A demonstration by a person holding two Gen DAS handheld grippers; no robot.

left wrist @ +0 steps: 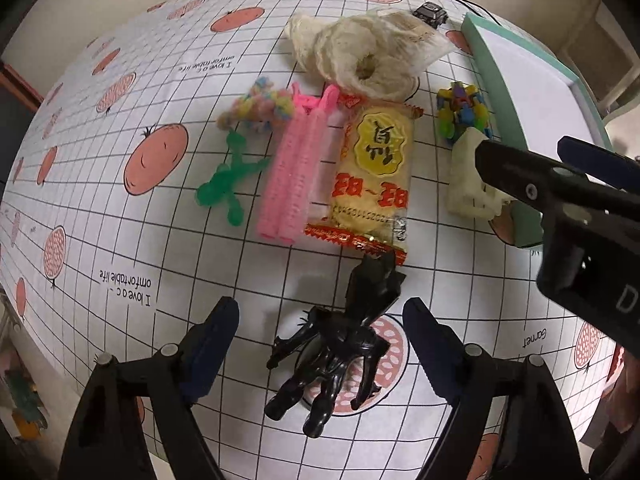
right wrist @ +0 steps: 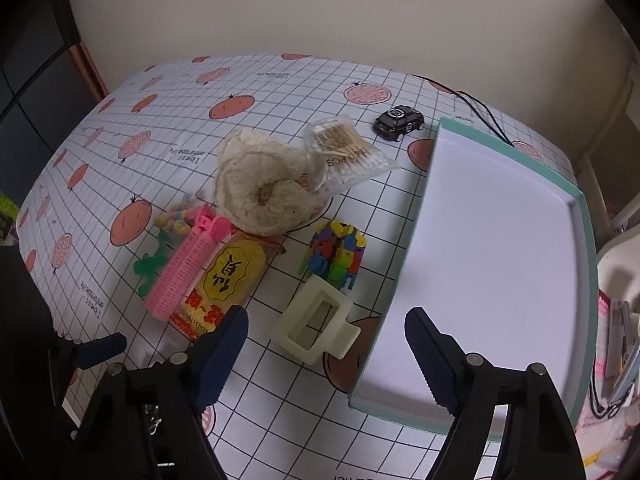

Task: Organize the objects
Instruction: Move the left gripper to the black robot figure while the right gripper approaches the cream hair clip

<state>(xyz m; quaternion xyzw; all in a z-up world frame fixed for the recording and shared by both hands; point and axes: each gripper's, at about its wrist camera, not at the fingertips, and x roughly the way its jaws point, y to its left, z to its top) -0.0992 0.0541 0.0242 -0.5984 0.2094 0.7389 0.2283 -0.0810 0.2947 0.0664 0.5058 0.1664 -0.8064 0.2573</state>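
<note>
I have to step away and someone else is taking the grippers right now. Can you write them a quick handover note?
Left gripper: open, straddling the black plastic monster figure on the tablecloth.
Right gripper: open, empty, just short of the cream plastic hair claw.
Teal-rimmed white tray: empty, so nothing sorted yet.
Left: snack packet, pink hair rollers, colourful block toy, small black toy car, all on the cloth.

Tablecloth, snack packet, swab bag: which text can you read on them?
"I love o c - omfortable life", upside down: tablecloth.
"Garnet", sideways: tablecloth, near edge.
Large yellow-panel character, red lettering and barcode digits, upside down: snack packet, not legible to me.
"PCS", digits before it blurred: cotton swab bag.
</note>
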